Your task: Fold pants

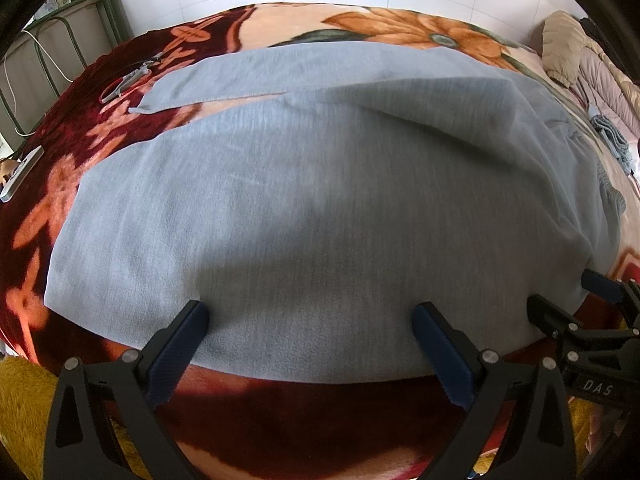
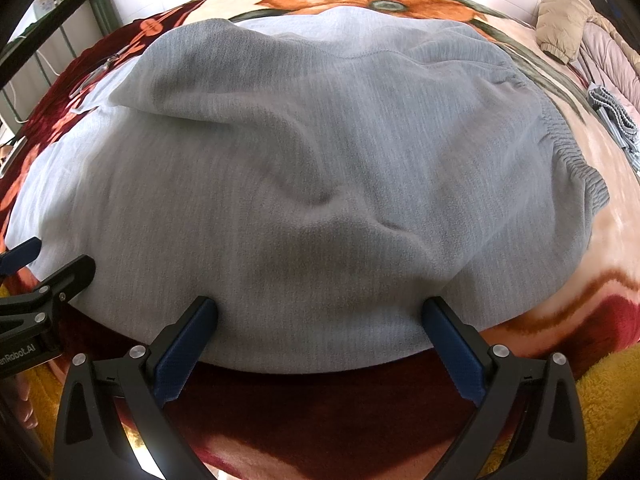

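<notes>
- The grey pants (image 1: 320, 200) lie spread on a flowered blanket (image 1: 80, 152), straight ahead of both pairs of fingers, with their near edge reaching in between the fingertips.
- In the right wrist view the pants (image 2: 320, 184) are partly doubled over: one layer lies on top of another, with soft ridges across the middle and the gathered waistband (image 2: 576, 160) ahead and to the right of the fingers.
- In the left wrist view one leg (image 1: 248, 80) stretches away ahead and to the left of the fingers, flat on the blanket.
- The left gripper (image 1: 310, 314) has its fingers spread wide; the blue pads (image 1: 176, 356) sit at the near hem of the fabric, and nothing is pinched between them.
- The right gripper (image 2: 320, 308) is likewise wide apart, its tips at the near edge of the cloth, holding nothing.
- Each gripper shows in the other's view: the right gripper (image 1: 592, 300) just to the right of the left fingers, the left gripper (image 2: 48, 260) just to the left of the right fingers.
- Far ahead and to the right of the fingers lies a pile of padded jackets (image 1: 580, 56), with a small folded grey cloth (image 2: 612, 116) near it.
- Far to the left stands a green metal bed frame (image 1: 108, 4), with a white cable (image 1: 48, 52) near it.
</notes>
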### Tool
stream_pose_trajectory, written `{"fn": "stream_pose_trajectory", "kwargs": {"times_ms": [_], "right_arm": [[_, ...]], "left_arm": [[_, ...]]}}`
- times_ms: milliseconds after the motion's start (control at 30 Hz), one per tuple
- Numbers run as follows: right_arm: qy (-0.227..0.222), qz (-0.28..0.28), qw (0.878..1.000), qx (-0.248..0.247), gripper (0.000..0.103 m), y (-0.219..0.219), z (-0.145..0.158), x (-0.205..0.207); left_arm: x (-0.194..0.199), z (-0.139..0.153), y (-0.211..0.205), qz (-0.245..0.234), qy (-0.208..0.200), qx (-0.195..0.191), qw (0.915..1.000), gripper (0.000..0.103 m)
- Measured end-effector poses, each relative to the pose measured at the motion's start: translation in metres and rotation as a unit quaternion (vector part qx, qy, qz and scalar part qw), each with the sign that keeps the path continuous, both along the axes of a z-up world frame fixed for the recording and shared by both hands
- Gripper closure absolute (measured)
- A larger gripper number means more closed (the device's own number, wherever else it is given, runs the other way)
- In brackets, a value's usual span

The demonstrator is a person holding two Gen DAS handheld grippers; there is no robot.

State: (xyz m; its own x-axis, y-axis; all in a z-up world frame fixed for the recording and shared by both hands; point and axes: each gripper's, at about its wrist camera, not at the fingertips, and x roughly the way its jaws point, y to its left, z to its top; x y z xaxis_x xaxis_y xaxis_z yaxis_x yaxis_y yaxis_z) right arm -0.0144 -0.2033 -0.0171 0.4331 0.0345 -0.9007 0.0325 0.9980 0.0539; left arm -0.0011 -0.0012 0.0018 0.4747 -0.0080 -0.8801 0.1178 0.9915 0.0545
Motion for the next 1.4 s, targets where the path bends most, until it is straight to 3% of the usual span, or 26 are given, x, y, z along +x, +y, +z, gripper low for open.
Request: {"fn": "stream_pose_trajectory", "kwargs": {"times_ms": [267,367,467,667,900,1167,1400], "right_arm": [[0.01,0.005,1.0,-0.003,0.0,0.0,0.006,0.001],[0.023,0.008,1.0,0.01,0.006,-0.004,0.012,0.005],[0.016,0.014,1.0,0.021,0.011,-0.013,0.028,0.008],[-0.016,0.016,1.0,0.007,0.011,-0.031,0.064,0.028],[-0.03,0.011,0.999,-0.014,0.011,-0.057,0.09,0.065],[-0.03,-0.002,0.999,-0.036,0.011,-0.08,0.096,0.106],[-0.019,-0.022,0.999,-0.027,0.011,-0.105,0.098,0.144]], "left_arm": [[0.0,0.003,0.0,-0.004,0.004,-0.002,1.0,0.0],[0.003,0.007,0.002,-0.008,0.011,-0.01,0.9999,0.0],[0.006,0.013,0.003,-0.011,0.017,-0.015,0.9997,0.001],[0.02,0.036,0.004,-0.025,0.001,-0.021,0.9995,0.001],[0.061,0.071,0.011,-0.007,-0.015,-0.025,0.9995,0.0],[0.123,0.1,0.029,0.012,-0.017,-0.026,0.9995,0.0],[0.168,0.112,0.028,0.004,-0.012,-0.03,0.9995,0.0]]}}
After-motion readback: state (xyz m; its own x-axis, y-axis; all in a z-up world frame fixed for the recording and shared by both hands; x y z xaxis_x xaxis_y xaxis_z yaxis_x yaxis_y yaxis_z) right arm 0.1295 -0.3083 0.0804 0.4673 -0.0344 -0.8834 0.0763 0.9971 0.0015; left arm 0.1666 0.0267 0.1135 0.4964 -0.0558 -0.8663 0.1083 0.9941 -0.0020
